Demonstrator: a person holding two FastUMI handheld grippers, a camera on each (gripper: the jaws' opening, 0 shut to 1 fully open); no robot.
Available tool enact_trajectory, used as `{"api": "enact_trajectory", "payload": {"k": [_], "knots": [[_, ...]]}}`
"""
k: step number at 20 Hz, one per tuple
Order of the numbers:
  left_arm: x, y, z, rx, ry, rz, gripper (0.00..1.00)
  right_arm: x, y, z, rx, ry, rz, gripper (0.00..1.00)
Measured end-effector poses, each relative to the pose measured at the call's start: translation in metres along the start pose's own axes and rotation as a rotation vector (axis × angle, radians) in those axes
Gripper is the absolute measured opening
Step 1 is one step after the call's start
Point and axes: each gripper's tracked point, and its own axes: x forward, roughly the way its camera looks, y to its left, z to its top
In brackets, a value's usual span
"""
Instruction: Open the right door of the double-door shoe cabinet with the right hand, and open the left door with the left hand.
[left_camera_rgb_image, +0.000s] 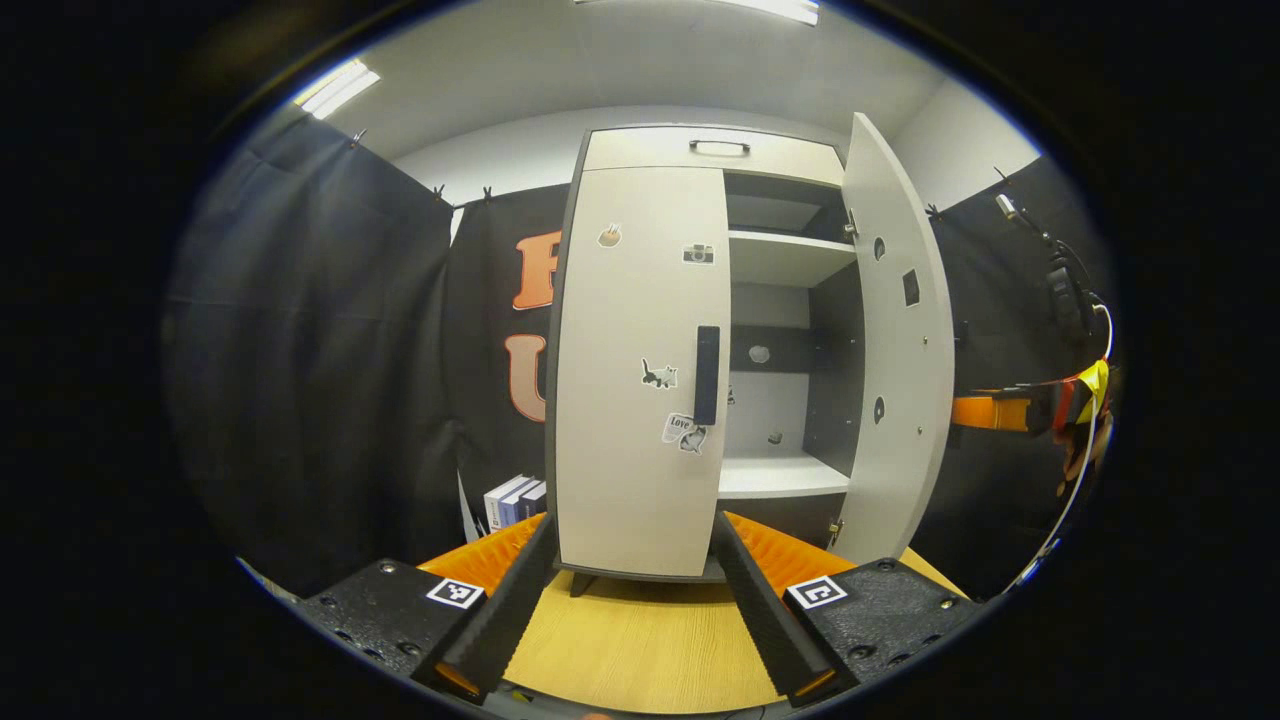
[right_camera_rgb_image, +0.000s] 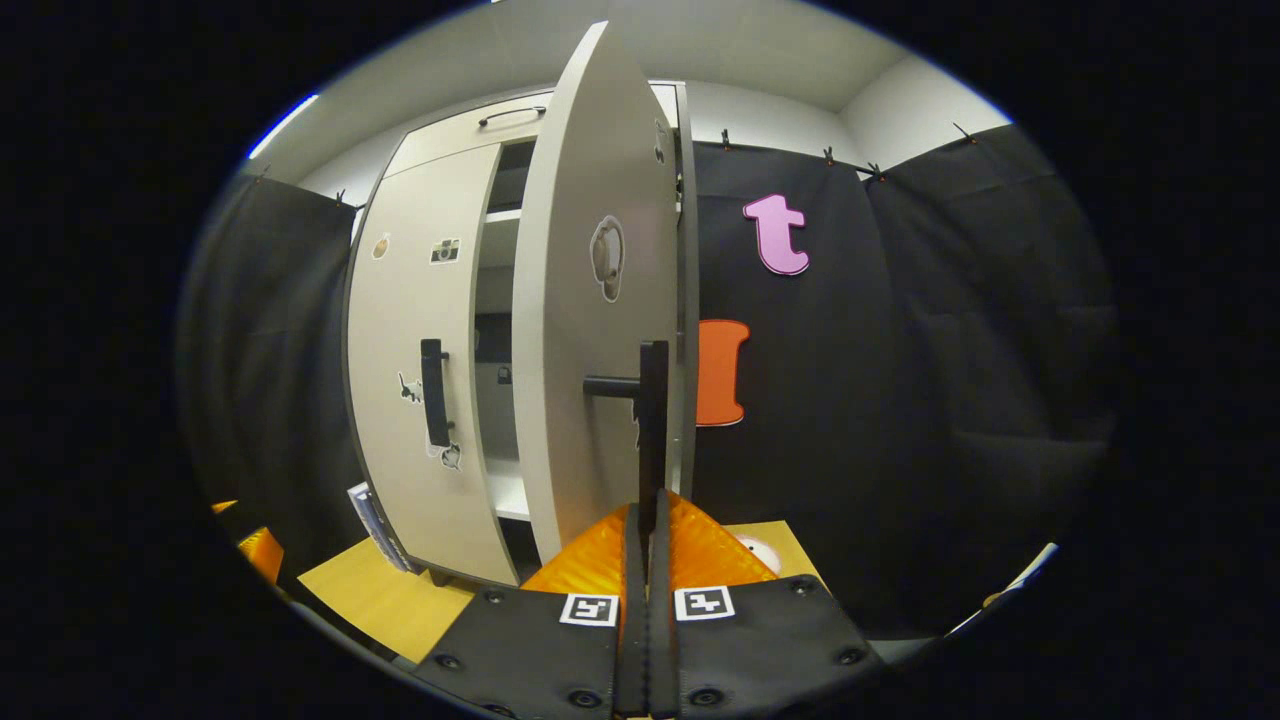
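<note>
Right door (right_camera_rgb_image: 585, 330) swung open mid-frame with right gripper (right_camera_rgb_image: 648, 520) clenched on its handle (right_camera_rgb_image: 652, 420); next, line released left gripper (left_camera_rgb_image: 632, 590) up on left door (left_camera_rgb_image: 640, 370) handle (left_camera_rgb_image: 707, 374), frame centre.

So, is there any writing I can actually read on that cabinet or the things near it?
"Love": on a sticker low on the closed left door, beside its handle.
Books left of the cabinet: spine print too small to read.
Cat sticker and camera sticker: pictures, no words.
Square markers: black-and-white patterns, not writing.
</note>
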Motion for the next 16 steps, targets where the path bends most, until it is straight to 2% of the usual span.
{"api": "enact_trajectory", "payload": {"k": [9, 10, 11, 12, 13, 16], "knots": [[0.025, -0.031, 0.005, 0.019, 0.017, -0.025, 0.95, -0.003, -0.032, 0.001, 0.056, -0.005, -0.094, 0.07], [0.030, -0.033, 0.004, 0.015, 0.023, -0.028, 0.92, -0.003, -0.027, 0.002, 0.072, -0.009, -0.084, 0.07], [0.035, -0.036, 0.003, 0.009, 0.028, -0.032, 0.95, -0.003, -0.024, 0.002, 0.082, -0.012, -0.075, 0.07], [0.040, -0.038, 0.001, 0.002, 0.036, -0.037, 0.92, -0.004, -0.031, 0.004, 0.080, -0.020, -0.083, 0.07], [0.044, -0.040, 0.000, -0.001, 0.039, -0.036, 0.95, -0.006, -0.036, 0.006, 0.067, -0.031, -0.095, 0.08], [0.062, -0.046, -0.002, 0.006, 0.048, -0.044, 0.95, -0.013, -0.046, 0.010, 0.039, -0.050, -0.126, 0.08]]}}
